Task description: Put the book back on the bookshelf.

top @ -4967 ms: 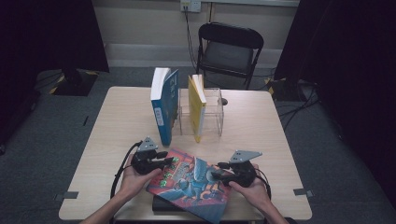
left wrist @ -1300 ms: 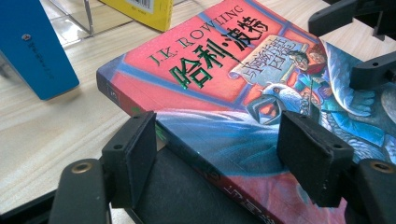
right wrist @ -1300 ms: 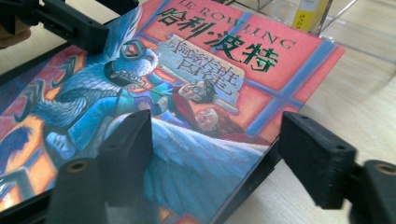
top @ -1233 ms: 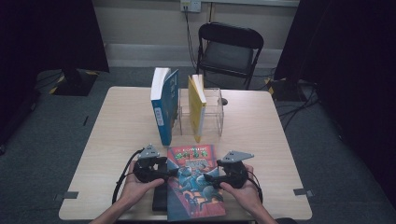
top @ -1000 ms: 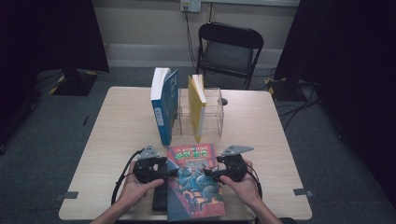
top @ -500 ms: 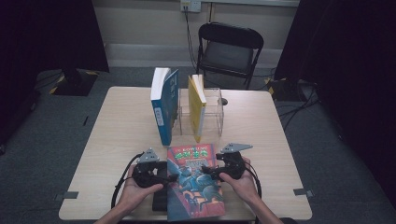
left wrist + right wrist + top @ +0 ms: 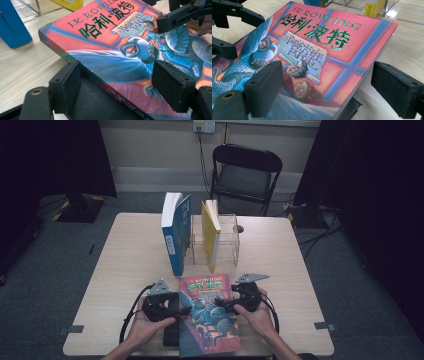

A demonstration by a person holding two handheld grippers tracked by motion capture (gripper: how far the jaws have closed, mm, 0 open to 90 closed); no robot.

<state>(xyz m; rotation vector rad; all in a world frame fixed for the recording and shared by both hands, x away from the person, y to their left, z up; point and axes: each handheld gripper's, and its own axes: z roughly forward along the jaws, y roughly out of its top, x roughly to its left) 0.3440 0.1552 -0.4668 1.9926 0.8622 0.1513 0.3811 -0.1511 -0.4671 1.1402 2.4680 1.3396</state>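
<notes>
A red-and-blue paperback (image 7: 210, 315) lies flat at the table's near edge, its top pointing away from me, resting on a flat black object (image 7: 170, 337). My left gripper (image 7: 184, 310) straddles the book's spine edge (image 7: 75, 60): one jaw sits low beside the spine, the other hangs over the cover. Its jaws have just been opening and do not press on the book. My right gripper (image 7: 220, 303) reaches in from the other side, with one jaw over the cover (image 7: 332, 50) and the other off the book's edge. Its jaws have also just been opening, and stand open around the edge.
A blue book (image 7: 175, 237) stands upright at mid-table beside a clear rack (image 7: 229, 242) holding a yellow book (image 7: 210, 232). A black folding chair (image 7: 245, 170) stands beyond the table's (image 7: 300, 270) far edge. Bare tabletop lies left and right of the hands.
Five seconds ago the book lay skewed; now it lies square to the table. Over the last second both hands have stayed almost still at its sides.
</notes>
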